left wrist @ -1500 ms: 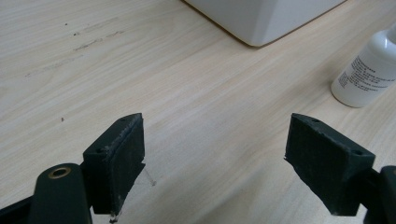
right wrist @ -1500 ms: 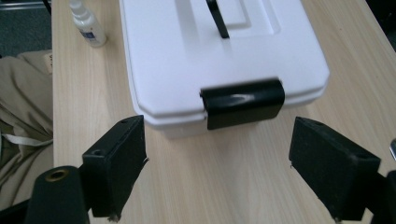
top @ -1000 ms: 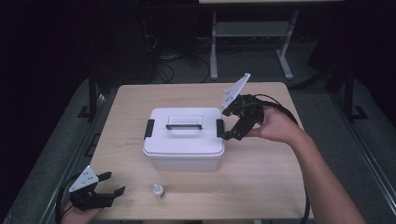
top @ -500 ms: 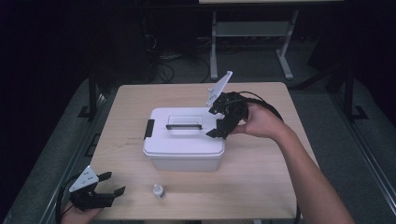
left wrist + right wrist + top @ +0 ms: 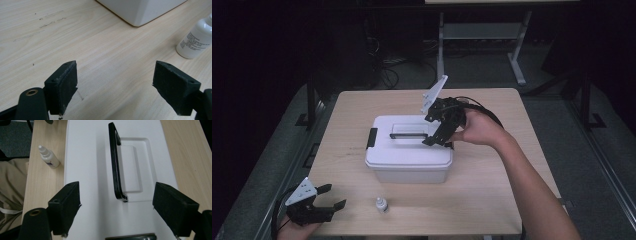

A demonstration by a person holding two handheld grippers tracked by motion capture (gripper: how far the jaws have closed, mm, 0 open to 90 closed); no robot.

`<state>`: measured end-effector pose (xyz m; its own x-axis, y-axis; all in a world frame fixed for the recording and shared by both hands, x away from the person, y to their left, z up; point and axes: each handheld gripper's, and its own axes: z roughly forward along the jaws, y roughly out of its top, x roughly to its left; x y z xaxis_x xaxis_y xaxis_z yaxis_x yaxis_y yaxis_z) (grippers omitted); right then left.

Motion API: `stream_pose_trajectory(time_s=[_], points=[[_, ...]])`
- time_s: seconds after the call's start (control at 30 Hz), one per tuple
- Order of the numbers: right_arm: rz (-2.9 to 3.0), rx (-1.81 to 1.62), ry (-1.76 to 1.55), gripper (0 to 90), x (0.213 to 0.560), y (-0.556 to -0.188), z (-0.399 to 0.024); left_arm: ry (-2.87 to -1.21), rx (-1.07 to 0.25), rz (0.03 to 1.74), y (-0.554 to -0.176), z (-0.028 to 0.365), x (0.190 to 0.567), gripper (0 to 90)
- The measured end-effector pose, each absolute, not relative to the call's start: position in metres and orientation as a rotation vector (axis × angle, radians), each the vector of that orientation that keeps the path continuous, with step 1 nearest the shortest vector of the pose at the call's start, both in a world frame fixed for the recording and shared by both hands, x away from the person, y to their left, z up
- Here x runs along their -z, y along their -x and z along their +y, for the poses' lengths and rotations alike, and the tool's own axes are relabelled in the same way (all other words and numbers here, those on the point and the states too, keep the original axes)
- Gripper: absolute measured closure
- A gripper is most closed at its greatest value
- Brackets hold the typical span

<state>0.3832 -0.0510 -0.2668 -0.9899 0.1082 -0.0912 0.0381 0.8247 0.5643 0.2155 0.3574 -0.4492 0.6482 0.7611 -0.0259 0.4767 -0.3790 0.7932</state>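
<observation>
Right gripper [image 5: 438,131] is hovering, jaws apart, over the white box [image 5: 408,150] mid-table; its own view is showing the black handle [image 5: 115,162] upright. Left gripper [image 5: 326,197] is idling wide apart near the bottle [image 5: 381,204].

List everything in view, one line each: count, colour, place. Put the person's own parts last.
box: one, white, middle of the table, lid on.
handle: one, black, on the box lid.
latches: black, one seen at the box's left end, one partly in the right gripper view.
bottle: one, small, white, in front of the box.
table: one, light wood.
left claw: one, black, open, near front left corner.
right claw: one, black, open, above the box's right end.
hand: one, holding the right claw.
</observation>
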Motion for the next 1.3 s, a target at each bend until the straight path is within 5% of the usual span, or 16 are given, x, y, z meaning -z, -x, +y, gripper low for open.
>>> stream_pose_trajectory(time_s=[0.33,1.3], points=[[2.903,-0.886,-0.116,25.4,0.272,-0.388,-0.042,-2.045,-0.441,0.961,-0.215,0.357,0.449,19.6],[2.963,-0.847,-0.020,64.8,0.287,-0.401,-0.009,-2.052,-0.439,0.949,-0.215,0.356,0.449,19.9]])
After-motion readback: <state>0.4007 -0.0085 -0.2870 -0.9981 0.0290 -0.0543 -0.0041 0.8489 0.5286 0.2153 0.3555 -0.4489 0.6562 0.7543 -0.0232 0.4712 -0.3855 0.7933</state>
